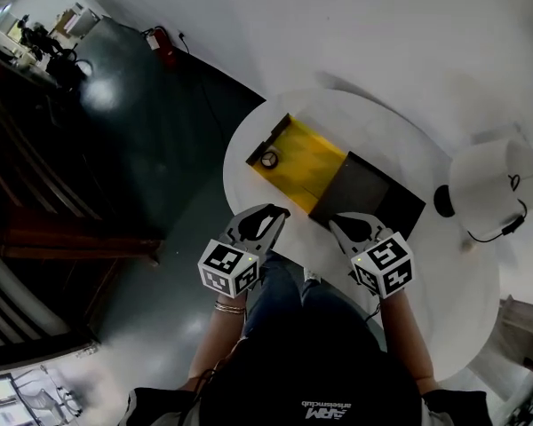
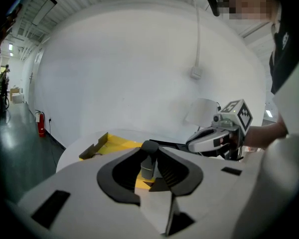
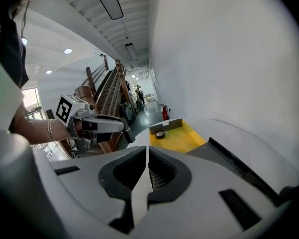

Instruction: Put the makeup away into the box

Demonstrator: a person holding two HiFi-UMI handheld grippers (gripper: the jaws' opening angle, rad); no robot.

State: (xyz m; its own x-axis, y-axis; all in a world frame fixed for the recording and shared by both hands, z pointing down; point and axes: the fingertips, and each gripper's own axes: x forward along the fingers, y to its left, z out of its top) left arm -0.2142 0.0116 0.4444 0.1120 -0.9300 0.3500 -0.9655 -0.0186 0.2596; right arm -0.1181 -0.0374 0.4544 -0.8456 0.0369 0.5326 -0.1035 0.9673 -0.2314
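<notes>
An open yellow box with its black lid folded out lies on the round white table. A small round compact sits in the box's far corner and also shows in the right gripper view as the compact. My left gripper hovers at the table's near edge, just short of the box. In the left gripper view, the left gripper is shut on a small upright makeup tube with a dark cap. My right gripper is near the lid's front edge. The right gripper is shut with nothing between its pads.
A white domed object with a black cord stands at the table's right, with a small black round thing beside it. A dark floor lies to the left, with a red fire extinguisher by the wall.
</notes>
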